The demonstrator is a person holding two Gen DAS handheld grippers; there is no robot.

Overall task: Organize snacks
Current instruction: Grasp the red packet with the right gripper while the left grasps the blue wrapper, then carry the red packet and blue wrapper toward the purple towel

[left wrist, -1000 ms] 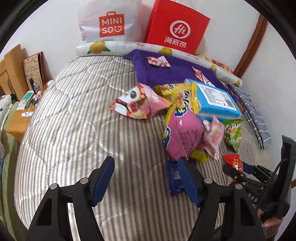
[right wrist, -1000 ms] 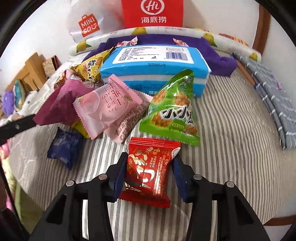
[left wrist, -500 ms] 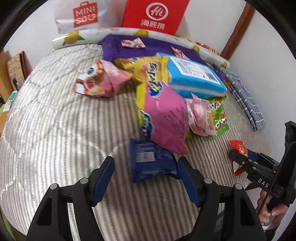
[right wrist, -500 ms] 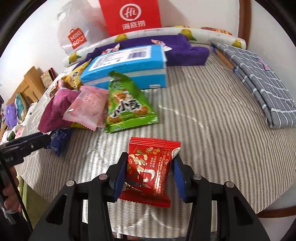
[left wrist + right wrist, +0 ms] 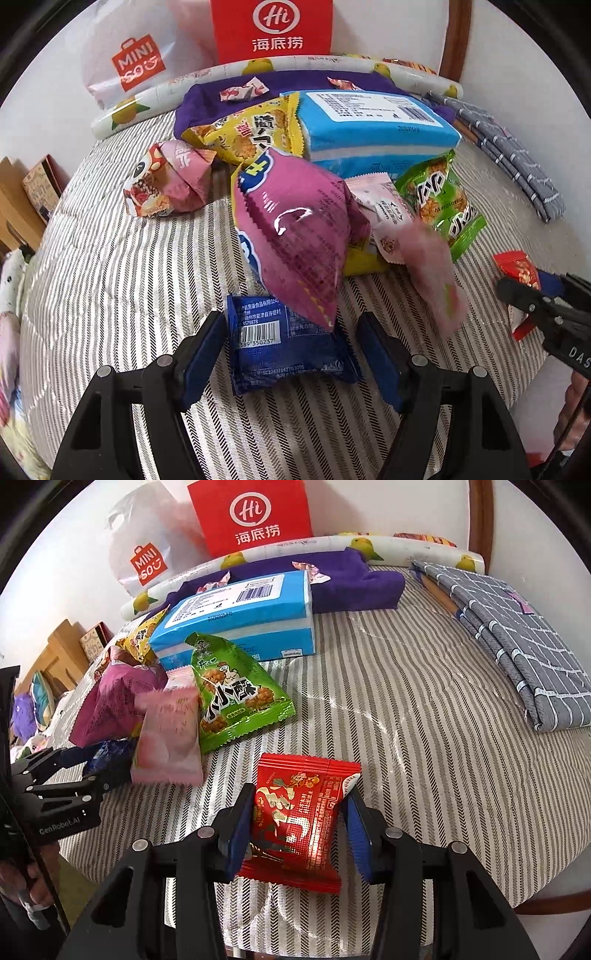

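Snacks lie heaped mid-bed; your right gripper (image 5: 299, 830) is clenched on the red packet (image 5: 301, 819) at the near edge. Your left gripper (image 5: 291, 350) straddles the blue packet (image 5: 288, 347), its jaws just narrowing, pads not visibly pressing. Next: close fully. The pink bag (image 5: 295, 229) covers the blue packet's far edge; the falling pink sachet (image 5: 432, 266) is blurred.

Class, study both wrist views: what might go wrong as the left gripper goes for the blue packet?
1. The magenta bag overlaps the blue packet; the left gripper, closing, may catch both.
2. The pink packet looks blurred, perhaps sliding.
3. The right gripper pinches the red packet, which may slip.
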